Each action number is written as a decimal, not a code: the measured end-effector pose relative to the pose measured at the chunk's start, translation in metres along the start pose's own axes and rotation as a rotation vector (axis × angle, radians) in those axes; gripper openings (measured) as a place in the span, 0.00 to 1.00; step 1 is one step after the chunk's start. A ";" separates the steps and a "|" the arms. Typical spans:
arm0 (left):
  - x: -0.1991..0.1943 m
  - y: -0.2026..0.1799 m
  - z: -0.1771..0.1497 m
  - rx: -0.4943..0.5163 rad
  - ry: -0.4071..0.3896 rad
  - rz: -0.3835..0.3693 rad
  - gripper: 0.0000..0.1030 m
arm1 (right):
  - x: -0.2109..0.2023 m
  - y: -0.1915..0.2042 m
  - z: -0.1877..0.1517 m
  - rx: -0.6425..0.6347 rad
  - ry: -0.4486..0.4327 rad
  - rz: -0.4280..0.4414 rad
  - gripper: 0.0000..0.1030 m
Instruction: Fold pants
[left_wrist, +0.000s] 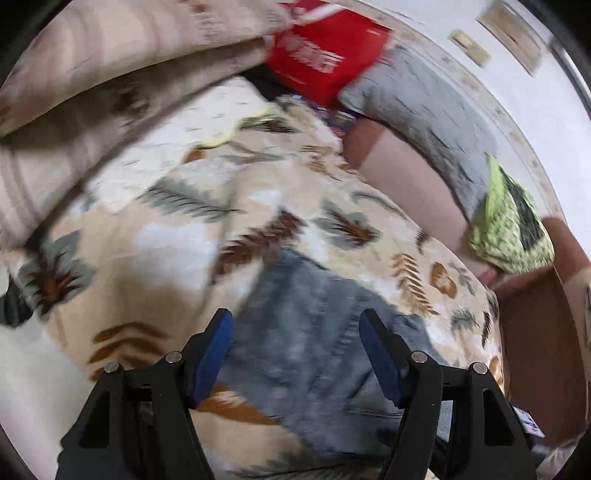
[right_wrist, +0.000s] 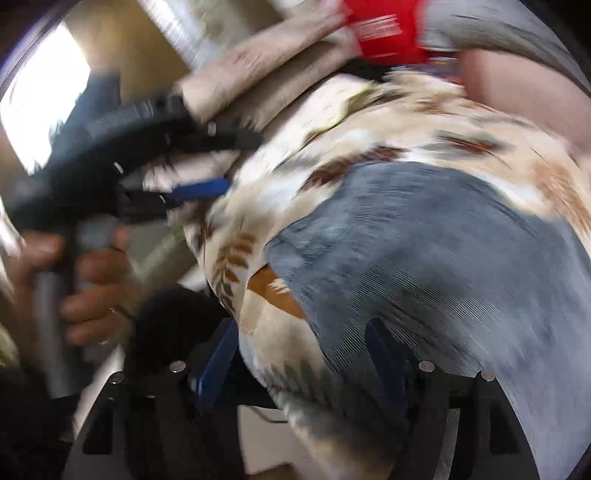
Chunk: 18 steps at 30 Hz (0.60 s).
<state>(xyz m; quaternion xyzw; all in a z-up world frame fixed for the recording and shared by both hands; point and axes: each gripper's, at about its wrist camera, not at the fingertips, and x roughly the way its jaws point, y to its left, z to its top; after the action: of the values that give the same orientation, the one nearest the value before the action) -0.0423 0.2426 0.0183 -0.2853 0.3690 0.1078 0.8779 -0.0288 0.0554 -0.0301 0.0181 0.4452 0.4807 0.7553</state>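
Observation:
Grey-blue denim pants (left_wrist: 317, 354) lie flat on a leaf-patterned bedspread (left_wrist: 155, 258). My left gripper (left_wrist: 297, 325) is open, its blue-padded fingers (left_wrist: 216, 354) apart above the near part of the pants, holding nothing. In the blurred right wrist view the pants (right_wrist: 424, 258) spread over the bedspread (right_wrist: 369, 122). My right gripper (right_wrist: 301, 339) is open at the bed's near edge, with pants and bedspread between its fingers. The left gripper (right_wrist: 207, 184), held by a hand (right_wrist: 96, 288), shows at the left, beside the bed.
Striped beige pillows (left_wrist: 96, 74) lie at the bed's far left. A red bag (left_wrist: 325, 55), a grey pillow (left_wrist: 424, 110) and a green patterned cloth (left_wrist: 513, 225) lie along the brown headboard (left_wrist: 406, 173) at the right. A white wall stands behind.

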 end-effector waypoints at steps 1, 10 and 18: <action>0.005 -0.011 -0.001 0.033 0.004 -0.012 0.69 | -0.017 -0.014 -0.009 0.074 -0.032 0.007 0.72; 0.109 -0.059 -0.057 0.421 0.140 0.299 0.83 | -0.190 -0.177 -0.175 0.919 -0.405 -0.077 0.74; 0.069 -0.133 -0.057 0.410 0.089 0.057 0.83 | -0.287 -0.224 -0.271 1.285 -0.671 -0.161 0.74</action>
<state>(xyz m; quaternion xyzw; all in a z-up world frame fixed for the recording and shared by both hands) 0.0262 0.1004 -0.0067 -0.0946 0.4294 0.0423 0.8972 -0.0973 -0.3865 -0.1069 0.5714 0.3840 0.0360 0.7244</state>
